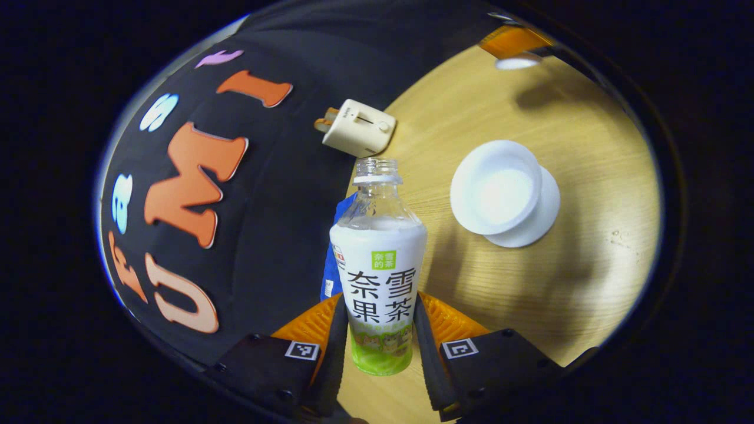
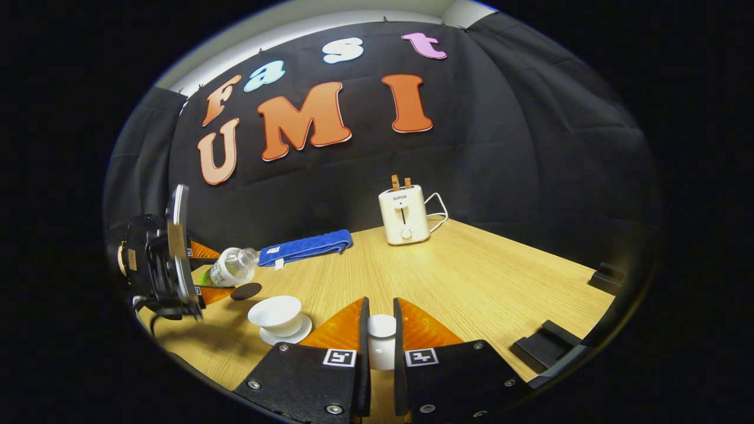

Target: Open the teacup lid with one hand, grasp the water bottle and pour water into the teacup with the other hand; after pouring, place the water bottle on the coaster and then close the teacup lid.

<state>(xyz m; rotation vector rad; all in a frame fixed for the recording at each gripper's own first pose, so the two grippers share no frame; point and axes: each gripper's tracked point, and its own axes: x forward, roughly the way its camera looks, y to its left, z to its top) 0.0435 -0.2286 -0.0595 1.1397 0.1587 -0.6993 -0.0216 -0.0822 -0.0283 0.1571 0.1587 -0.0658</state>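
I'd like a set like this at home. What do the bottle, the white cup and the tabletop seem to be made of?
Bottle: apparently clear thin plastic, see-through above a glossy printed wrap.
Cup and its saucer: probably glazed white ceramic or porcelain, smooth with a soft sheen.
Tabletop: light wood or wood-look laminate, matte, with fine straight grain lines; which of the two I cannot tell.

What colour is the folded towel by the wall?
Blue. The towel shows best in the right gripper view.
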